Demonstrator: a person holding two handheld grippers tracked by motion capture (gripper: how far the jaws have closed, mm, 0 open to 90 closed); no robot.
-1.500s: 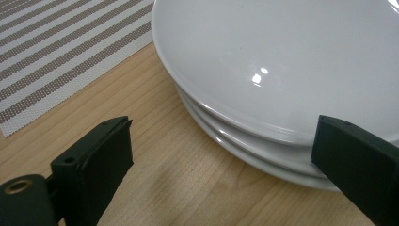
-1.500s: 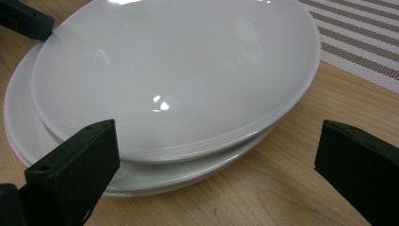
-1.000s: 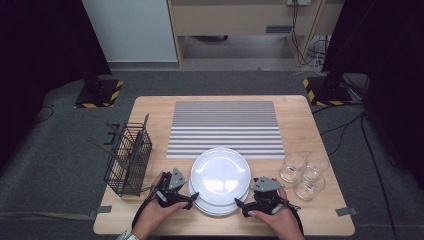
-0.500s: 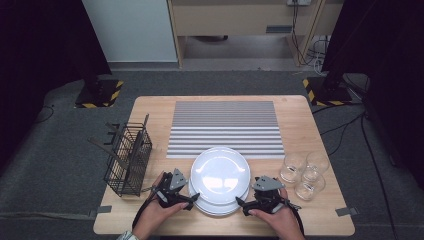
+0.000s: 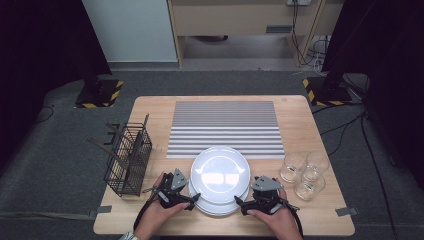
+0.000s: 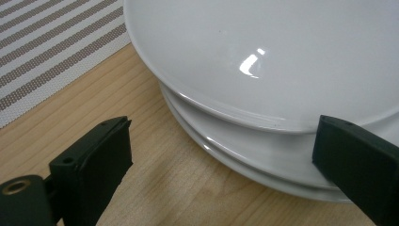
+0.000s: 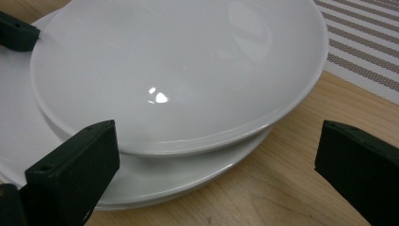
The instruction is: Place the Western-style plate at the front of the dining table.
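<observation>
While grippers flank plates (image 5: 219, 175) — glasses (image 5: 305, 172) right, basket (image 5: 127, 157) left.

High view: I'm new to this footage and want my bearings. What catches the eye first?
The stack of white plates at the table's near edge, its top plate shifted toward the striped mat. The left gripper and right gripper flank it, jaws open. A wire basket stands at the left, three glasses at the right.
</observation>
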